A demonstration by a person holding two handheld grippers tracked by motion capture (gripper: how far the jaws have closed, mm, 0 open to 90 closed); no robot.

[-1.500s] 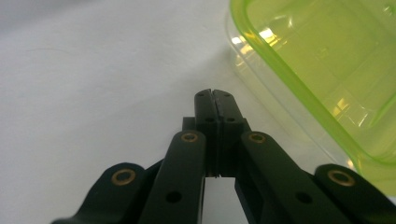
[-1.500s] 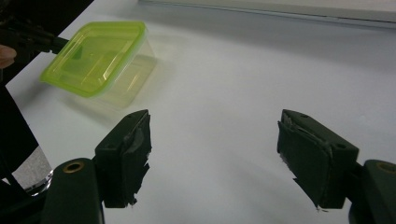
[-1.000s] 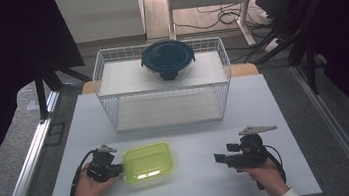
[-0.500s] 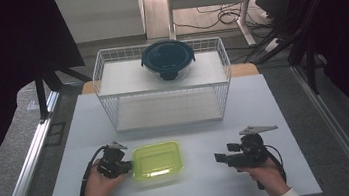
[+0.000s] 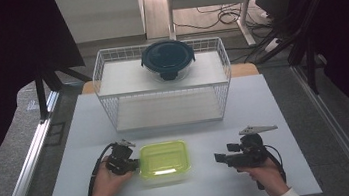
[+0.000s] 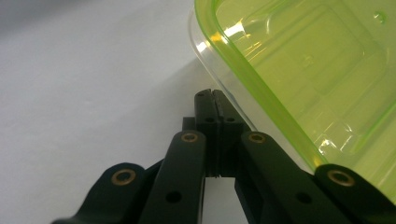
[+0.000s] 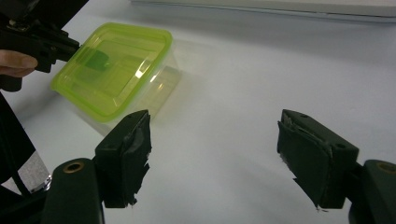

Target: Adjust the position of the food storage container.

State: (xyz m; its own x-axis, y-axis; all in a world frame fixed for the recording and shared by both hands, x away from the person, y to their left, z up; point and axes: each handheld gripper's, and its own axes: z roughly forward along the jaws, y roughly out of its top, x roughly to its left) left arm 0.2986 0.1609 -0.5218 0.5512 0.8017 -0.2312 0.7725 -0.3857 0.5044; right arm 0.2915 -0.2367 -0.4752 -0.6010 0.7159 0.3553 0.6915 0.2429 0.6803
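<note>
I am holding my left gripper (image 5: 131,164) against the 9 o'clock edge of the green-lidded container (image 5: 164,159), low on the white worktop (image 5: 274,106), at about 6 o'clock from the wire rack (image 5: 166,110). In the left gripper view my jaws are pressed together, pad to pad, and the container (image 6: 299,70) is lying at 1 o'clock from the tips, its clear wall touching or just beside the right-hand jaw; I cannot tell whether a sliver of rim is caught between them, but nothing is showing in the seam. The green lid is running diagonally past the jaws toward 5 o'clock.

My right gripper (image 5: 218,158) is sitting at 3 o'clock of the container, apart from it, pointing toward 9 o'clock. In the right gripper view (image 7: 212,154) its jaws are standing wide apart with bare worktop between them, gripping nothing. From there the container (image 7: 112,70) is lying at 10 o'clock beyond the left-hand jaw, not between the two, and my left gripper (image 7: 74,45) is touching the container's far side.

A round dark-lidded container (image 5: 168,59) is sitting on the rack's top shelf, at 12 o'clock from the green one, well apart from both grippers.
</note>
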